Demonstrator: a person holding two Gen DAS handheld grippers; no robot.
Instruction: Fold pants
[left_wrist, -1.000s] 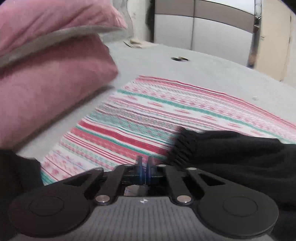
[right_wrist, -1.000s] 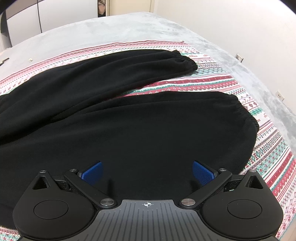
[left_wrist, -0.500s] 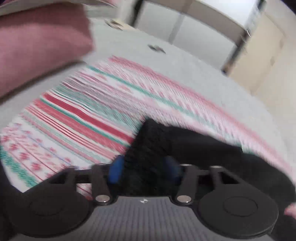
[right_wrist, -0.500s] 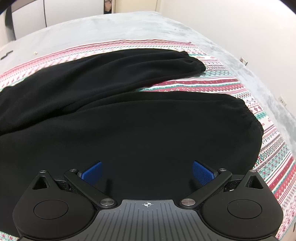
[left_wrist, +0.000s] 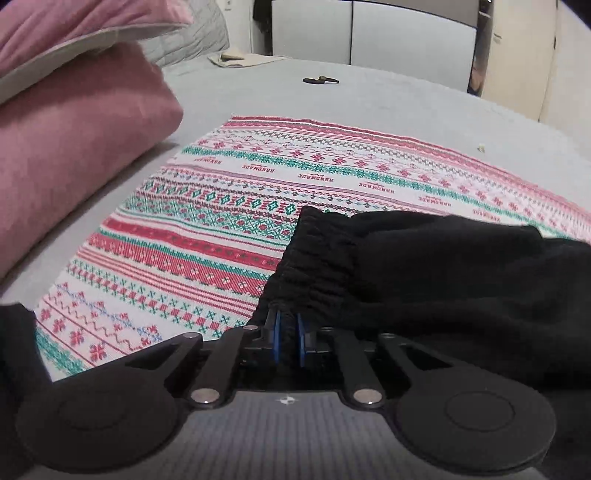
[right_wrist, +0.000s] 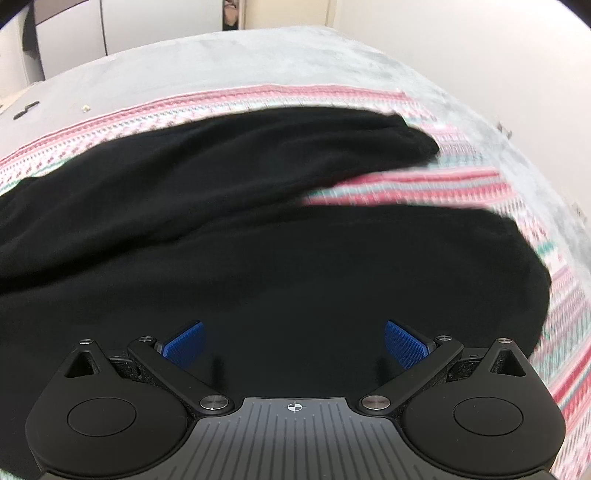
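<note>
Black pants (left_wrist: 443, 277) lie spread on a patterned red, green and white cloth (left_wrist: 229, 206) that covers part of the grey bed (left_wrist: 369, 99). Seen from the left wrist, the gathered elastic waistband (left_wrist: 314, 266) sits at the cloth's middle, and the left tongs (left_wrist: 288, 341) are closing on its near edge, with black fabric pinched between the blue pads. Pink pillows (left_wrist: 74, 147) are stacked at the bed's left edge, just beside the cloth and well apart from the pants. A small dark object (left_wrist: 319, 80) lies on bare bedding toward the far edge. Seen from the right wrist, the picture is blurred; the right tongs (right_wrist: 293, 343) stand wide apart above the nearer pant leg (right_wrist: 332, 277), gripping nothing. The farther leg (right_wrist: 240, 158) reaches toward the cloth's far right corner.
</note>
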